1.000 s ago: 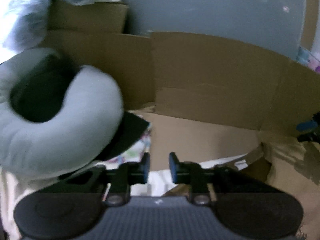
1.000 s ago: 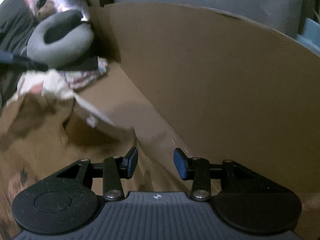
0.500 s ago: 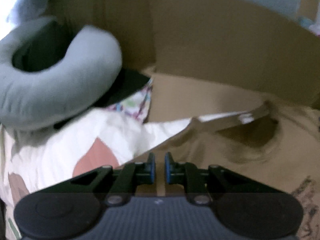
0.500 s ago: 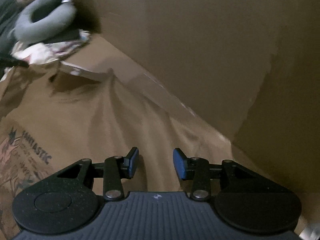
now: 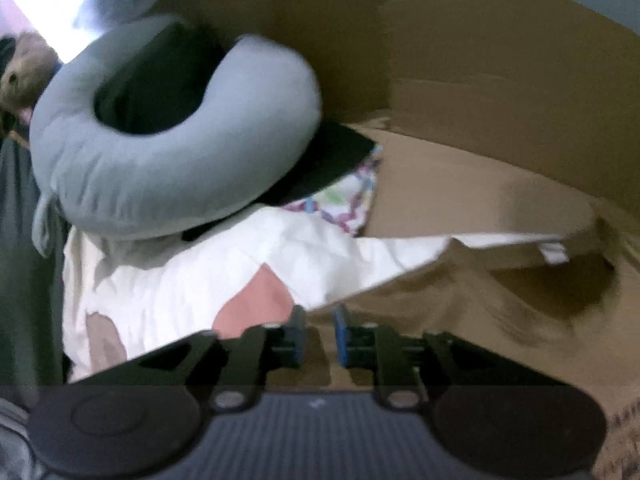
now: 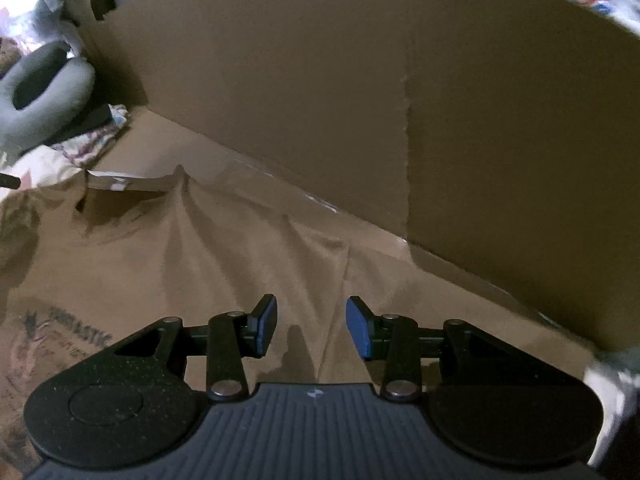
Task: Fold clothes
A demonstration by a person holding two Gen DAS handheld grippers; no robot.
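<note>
While spread flat, brown shirt (image 6: 224, 264) beneath parted jaws.

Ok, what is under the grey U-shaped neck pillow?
The grey U-shaped neck pillow lies on a flat black item. Below that show a colourful patterned cloth and a crumpled white cloth. The pillow covers the rest of each; what lies deeper is hidden.

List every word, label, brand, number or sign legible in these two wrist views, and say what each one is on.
"...ASTIC": dark print on the brown T-shirt, at its lower left in the right wrist view; the first letters are blurred.
Smaller print below that word: too blurred to read.
White neck label in the T-shirt's collar: too small to read.
Small pale mark on each gripper's body: a logo, not readable text.
</note>
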